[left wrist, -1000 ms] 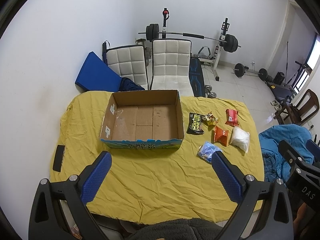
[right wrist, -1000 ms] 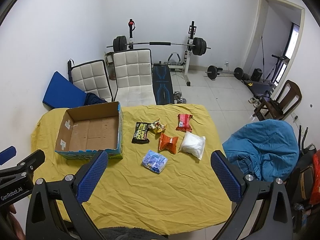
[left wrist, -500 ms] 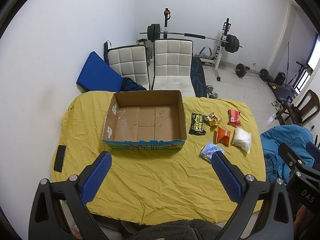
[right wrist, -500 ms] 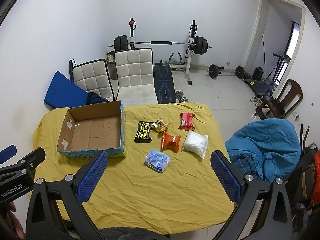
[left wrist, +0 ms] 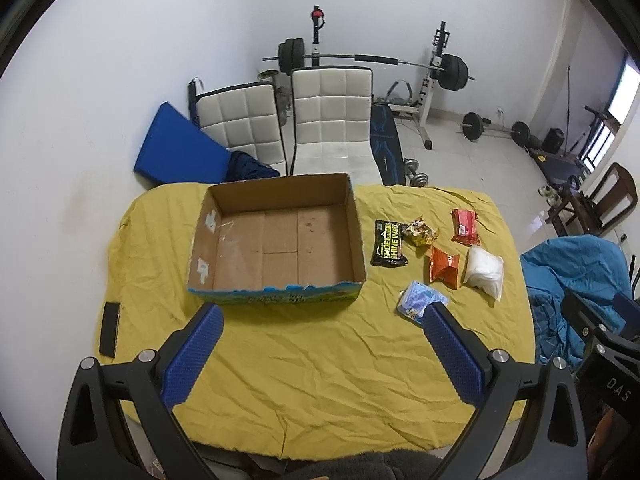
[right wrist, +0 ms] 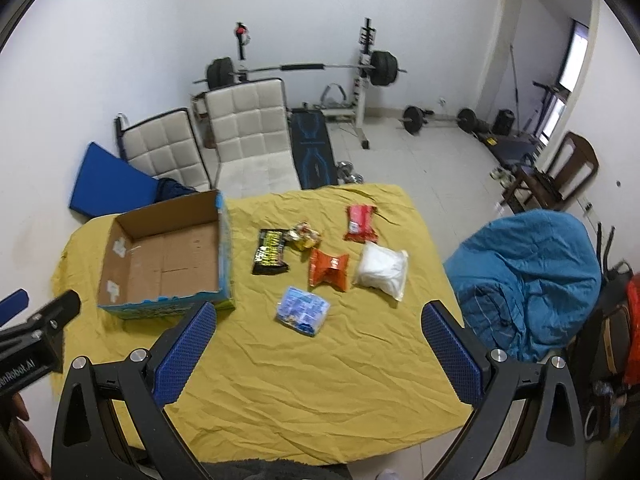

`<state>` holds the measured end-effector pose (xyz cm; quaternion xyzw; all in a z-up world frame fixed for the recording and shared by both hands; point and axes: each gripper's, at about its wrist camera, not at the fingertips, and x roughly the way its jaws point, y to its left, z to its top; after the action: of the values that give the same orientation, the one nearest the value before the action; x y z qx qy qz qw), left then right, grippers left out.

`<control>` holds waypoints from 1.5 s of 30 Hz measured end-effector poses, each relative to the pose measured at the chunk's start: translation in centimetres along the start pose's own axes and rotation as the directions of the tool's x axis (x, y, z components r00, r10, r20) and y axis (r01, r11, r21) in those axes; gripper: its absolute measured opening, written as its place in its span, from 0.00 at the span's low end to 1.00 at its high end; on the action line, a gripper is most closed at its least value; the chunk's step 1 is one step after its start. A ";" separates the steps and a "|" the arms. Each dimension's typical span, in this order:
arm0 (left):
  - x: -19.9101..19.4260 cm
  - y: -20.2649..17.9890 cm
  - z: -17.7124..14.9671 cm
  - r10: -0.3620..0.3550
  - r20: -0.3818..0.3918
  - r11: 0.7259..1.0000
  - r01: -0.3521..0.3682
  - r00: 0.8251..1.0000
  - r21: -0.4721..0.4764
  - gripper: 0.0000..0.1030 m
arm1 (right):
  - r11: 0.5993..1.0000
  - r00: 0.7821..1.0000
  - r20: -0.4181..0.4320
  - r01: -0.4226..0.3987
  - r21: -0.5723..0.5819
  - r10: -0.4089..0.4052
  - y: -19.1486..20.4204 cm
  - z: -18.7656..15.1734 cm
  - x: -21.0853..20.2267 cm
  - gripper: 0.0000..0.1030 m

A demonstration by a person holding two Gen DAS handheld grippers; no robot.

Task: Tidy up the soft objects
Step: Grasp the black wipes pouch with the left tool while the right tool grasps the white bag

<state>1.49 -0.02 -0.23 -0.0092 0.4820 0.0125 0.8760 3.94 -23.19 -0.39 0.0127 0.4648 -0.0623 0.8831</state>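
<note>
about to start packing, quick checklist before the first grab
1. Cardboard box empty and open-topped: ok.
2. Six packets loose on the yellow cloth, none in the box: ok.
3. Right tool open, holding nothing: ok.
4. Left tool open, holding nothing: ok.
5. Blue packet nearest the right tool, nothing on top of it: ok.
6. Packets soft enough to squeeze: cannot tell.

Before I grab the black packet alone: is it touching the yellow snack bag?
Touching. In the right wrist view the yellow snack bag overlaps the black packet at its upper right corner, no cloth between them.
</note>
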 end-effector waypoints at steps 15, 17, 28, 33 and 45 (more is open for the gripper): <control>14.1 -8.7 6.0 -0.072 -0.167 0.992 0.088 0.983 0.094 0.99 | 0.987 0.979 -0.202 0.067 0.146 -0.036 -11.1 3.6 17.3 1.00; 17.0 -10.1 6.9 -0.074 -0.212 0.991 0.095 0.975 0.091 0.99 | 0.985 0.971 -0.235 0.079 0.153 -0.041 -12.5 4.3 21.0 1.00; 35.5 -17.4 10.2 -0.007 -0.467 0.984 0.088 0.884 0.152 0.99 | 0.979 0.896 -0.443 0.102 0.177 -0.014 -16.7 6.2 40.9 1.00; 42.5 -18.1 9.8 0.063 -0.560 0.980 0.054 0.826 0.189 0.99 | 0.972 0.855 -0.517 0.100 0.211 0.025 -17.2 5.7 47.0 1.00; 50.6 -16.7 7.0 0.129 -0.690 0.979 0.020 0.712 0.204 0.99 | 0.964 0.737 -0.672 0.123 0.238 0.071 -17.6 3.0 54.7 1.00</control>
<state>34.98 -15.85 -39.13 0.0878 0.7761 -0.0137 0.6243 34.90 -46.28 -43.08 0.1463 0.7404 -0.1276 0.6436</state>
